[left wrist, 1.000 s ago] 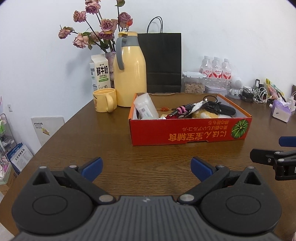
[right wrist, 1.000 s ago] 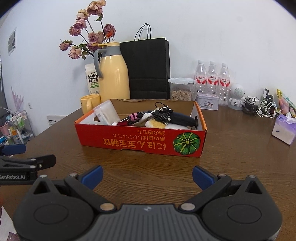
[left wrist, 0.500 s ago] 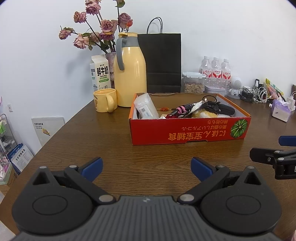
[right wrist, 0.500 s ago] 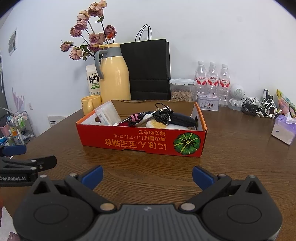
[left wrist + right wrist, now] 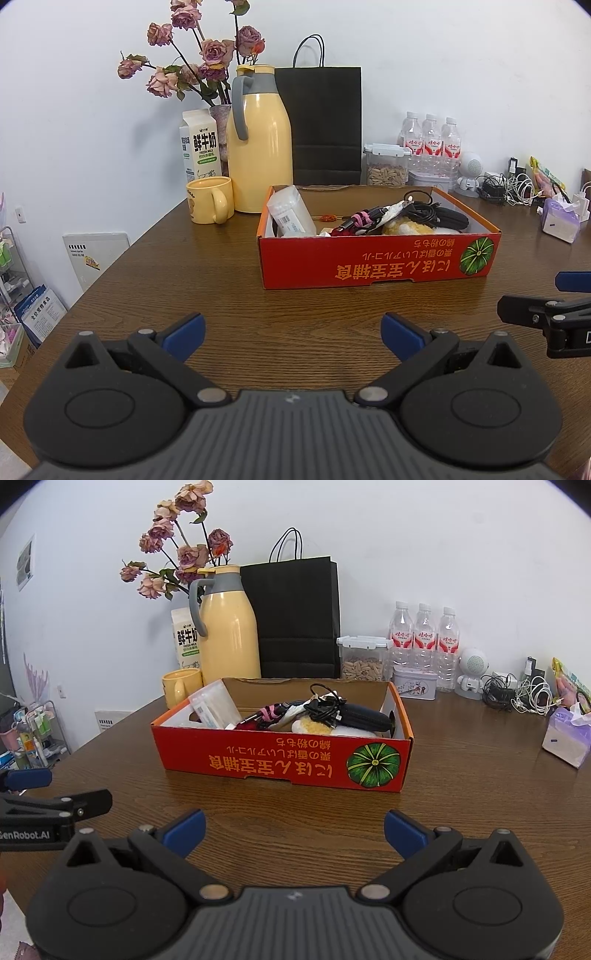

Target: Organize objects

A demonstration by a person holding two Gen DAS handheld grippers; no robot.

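Your left gripper point(image 5: 291, 332) and right gripper point(image 5: 293, 829) remain spread, empty; the red box point(image 5: 282, 762) looms slightly nearer on the desk point(image 5: 221, 295).

Along the table's far edge you see a yellow thermos point(image 5: 258, 147), a black paper bag point(image 5: 325, 125) and three water bottles point(image 5: 432, 138); a yellow mug point(image 5: 208, 199) stands beside the thermos, near the left edge.

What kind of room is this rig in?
Probably an office break area or a lived-in room: a wooden table against a white wall holds a thermos, water bottles, tangled chargers and a red box of odds and ends.
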